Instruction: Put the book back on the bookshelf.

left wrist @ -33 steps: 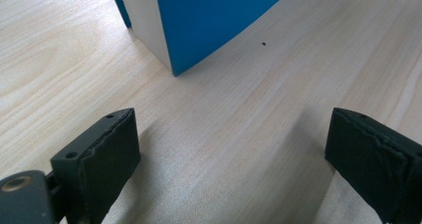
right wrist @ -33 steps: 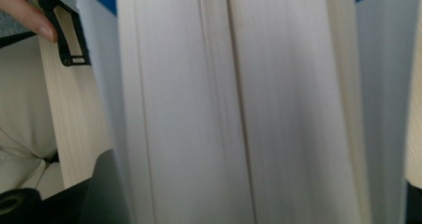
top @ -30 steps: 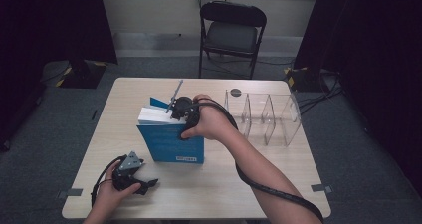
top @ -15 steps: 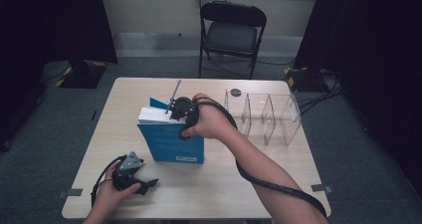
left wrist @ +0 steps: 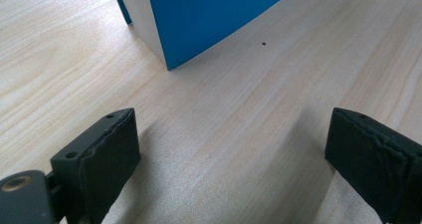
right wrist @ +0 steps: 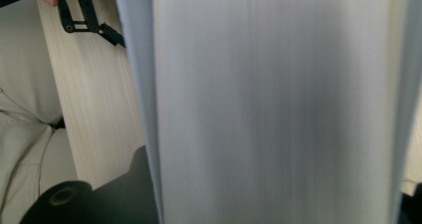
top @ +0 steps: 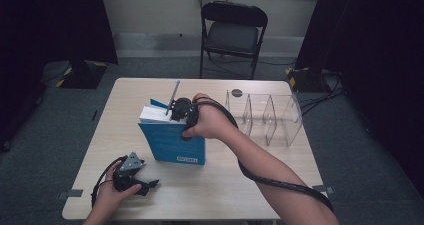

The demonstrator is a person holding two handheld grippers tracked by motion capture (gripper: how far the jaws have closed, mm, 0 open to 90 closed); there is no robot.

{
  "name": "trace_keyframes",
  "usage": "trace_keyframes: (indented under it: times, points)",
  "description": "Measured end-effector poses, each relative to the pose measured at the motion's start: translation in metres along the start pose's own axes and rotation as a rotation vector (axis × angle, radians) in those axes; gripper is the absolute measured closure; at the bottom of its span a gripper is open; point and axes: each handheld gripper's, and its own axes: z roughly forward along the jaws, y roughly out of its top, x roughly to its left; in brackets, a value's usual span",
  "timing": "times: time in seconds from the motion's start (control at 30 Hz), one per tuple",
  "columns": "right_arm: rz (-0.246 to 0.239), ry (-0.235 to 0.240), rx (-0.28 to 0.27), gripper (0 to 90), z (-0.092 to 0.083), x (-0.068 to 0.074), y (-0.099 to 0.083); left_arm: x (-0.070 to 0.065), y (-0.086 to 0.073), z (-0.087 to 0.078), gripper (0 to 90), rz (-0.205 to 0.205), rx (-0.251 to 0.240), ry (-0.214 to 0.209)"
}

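A thick blue book (top: 172,144) stands upright on the wooden table (top: 250,185), its white page edges facing up. My right gripper (top: 178,114) comes down on its top edge. In the right gripper view the page block (right wrist: 273,104) sits between the jaws, which have just been closing and now press the covers. My left gripper (top: 150,185) rests near the table's front left corner. In the left gripper view it (left wrist: 234,149) stands open on bare wood, short of the book's lower corner (left wrist: 209,15).
A clear plastic divider rack (top: 265,117) stands at the right of the table, with a small black disc (top: 236,92) behind it. A black folding chair (top: 232,32) sits beyond the far edge. The right gripper's cable (top: 280,182) trails along the forearm.
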Motion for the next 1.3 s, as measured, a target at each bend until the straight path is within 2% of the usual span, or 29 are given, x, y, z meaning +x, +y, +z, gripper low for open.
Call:
trace_keyframes:
  times: [0.3, 0.47, 0.57, 0.6, 0.7, 0.8, 0.83, 0.97, 1.3]
  points:
    - [0.006, -0.003, 0.001, 60.7, 0.000, 0.001, 0.000, 0.000, 0.000, 0.000, 6.4, 0.000, 0.000, -0.001]
    - [0.035, -0.005, 0.006, 61.2, -0.001, 0.001, 0.000, 0.000, 0.000, 0.000, 6.4, 0.001, 0.000, 0.000]
    - [0.057, 0.009, 0.006, 61.3, -0.002, 0.002, 0.001, 0.001, 0.000, 0.000, 5.6, 0.006, 0.003, -0.004]
    - [0.062, 0.014, 0.011, 61.4, -0.003, 0.003, 0.001, 0.000, 0.000, 0.001, 5.4, -0.006, -0.006, -0.003]
    - [0.053, 0.010, 0.026, 61.5, -0.006, 0.004, 0.002, 0.001, 0.001, 0.001, 4.9, -0.002, -0.002, -0.002]
    - [0.062, 0.002, 0.041, 61.6, -0.010, 0.005, -0.001, 0.001, 0.001, 0.001, 4.5, -0.002, -0.002, -0.002]
    - [0.058, -0.005, 0.044, 61.6, -0.012, 0.005, -0.004, 0.001, 0.001, 0.001, 4.5, 0.010, 0.007, -0.001]
    - [0.077, -0.013, 0.058, 61.6, -0.022, 0.005, -0.013, 0.000, 0.001, 0.001, 4.5, -0.006, 0.005, -0.007]
    - [0.123, -0.008, 0.032, 61.6, -0.050, 0.006, -0.035, 0.000, 0.001, 0.001, 4.5, -0.008, 0.004, -0.007]
